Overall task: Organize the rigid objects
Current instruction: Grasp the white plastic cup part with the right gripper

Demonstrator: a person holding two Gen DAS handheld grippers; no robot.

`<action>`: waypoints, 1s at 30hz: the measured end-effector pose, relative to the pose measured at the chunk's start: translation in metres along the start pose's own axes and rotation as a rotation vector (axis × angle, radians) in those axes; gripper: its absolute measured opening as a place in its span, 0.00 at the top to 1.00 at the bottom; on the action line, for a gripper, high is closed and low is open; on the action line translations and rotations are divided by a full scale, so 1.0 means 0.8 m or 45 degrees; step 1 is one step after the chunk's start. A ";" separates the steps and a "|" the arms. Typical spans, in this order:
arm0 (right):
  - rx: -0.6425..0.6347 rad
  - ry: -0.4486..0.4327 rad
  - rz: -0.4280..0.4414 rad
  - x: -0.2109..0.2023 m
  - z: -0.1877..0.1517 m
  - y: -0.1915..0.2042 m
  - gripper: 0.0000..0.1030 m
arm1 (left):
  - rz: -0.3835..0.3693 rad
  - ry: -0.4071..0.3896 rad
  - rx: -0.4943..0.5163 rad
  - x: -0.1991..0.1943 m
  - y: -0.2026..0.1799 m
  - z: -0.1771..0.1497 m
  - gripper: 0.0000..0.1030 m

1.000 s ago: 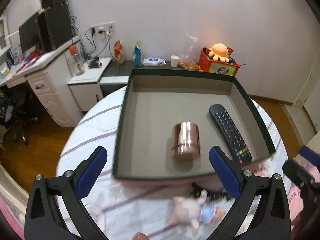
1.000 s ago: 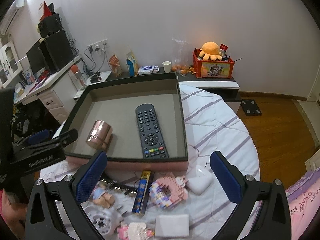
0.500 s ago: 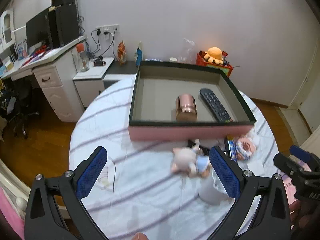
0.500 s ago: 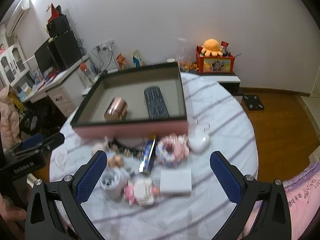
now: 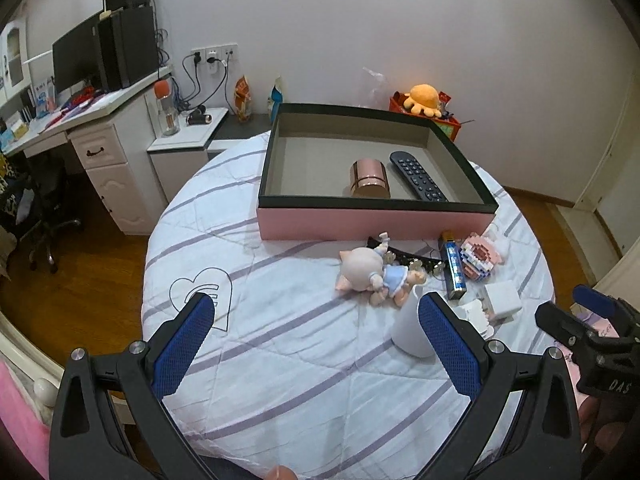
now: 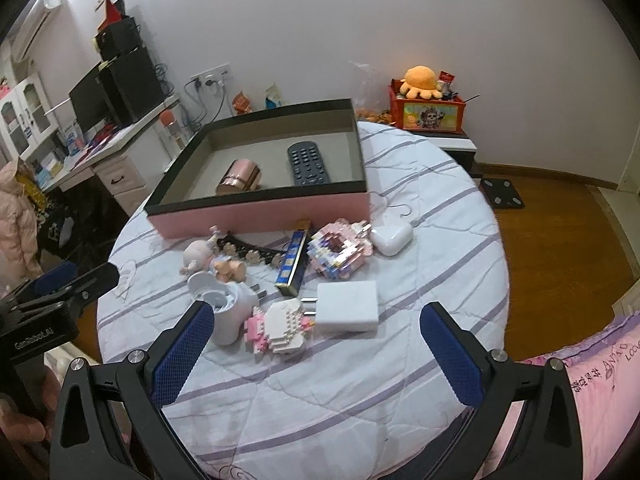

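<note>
Left gripper point(image 5: 316, 344): jaws wide, empty; box point(image 5: 376, 222) ahead
Right gripper point(image 6: 316, 344): jaws wide, empty; only this view shows the whole charger point(image 6: 347, 307) just ahead

A home bedroom, apparently: round bed in striped quilt point(image 5: 280, 320), white desk point(image 5: 104, 152) carrying a monitor point(image 5: 76, 60), plush toy point(image 6: 422, 80) on a low cabinet, wooden floor point(image 6: 560, 232).

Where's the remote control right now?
In both views the remote control lies inside the pink box, on its right side, just right of the copper tin.
</note>
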State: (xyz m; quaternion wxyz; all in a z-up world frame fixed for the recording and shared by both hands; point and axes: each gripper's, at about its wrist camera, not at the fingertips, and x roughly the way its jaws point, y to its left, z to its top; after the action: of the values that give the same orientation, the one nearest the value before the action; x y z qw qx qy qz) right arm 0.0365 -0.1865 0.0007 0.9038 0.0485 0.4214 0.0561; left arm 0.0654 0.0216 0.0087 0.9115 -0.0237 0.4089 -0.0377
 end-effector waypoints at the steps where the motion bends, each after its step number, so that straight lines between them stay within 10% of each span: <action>1: -0.011 0.007 0.006 0.002 -0.002 0.002 0.00 | 0.002 0.001 -0.001 0.000 0.000 -0.001 0.00; 21: -0.229 0.186 0.090 0.090 -0.007 0.079 0.01 | 0.081 0.079 -0.066 0.037 0.045 -0.017 0.00; 30: -0.313 0.202 0.092 0.111 -0.008 0.092 0.22 | 0.078 0.104 -0.100 0.052 0.062 -0.018 0.00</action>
State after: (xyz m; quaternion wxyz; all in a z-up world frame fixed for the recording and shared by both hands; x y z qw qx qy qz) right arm 0.0839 -0.1010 -0.0601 0.8643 -0.0521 0.4793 0.1434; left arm 0.0847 0.0667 -0.0358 0.8931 -0.0452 0.4476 0.0054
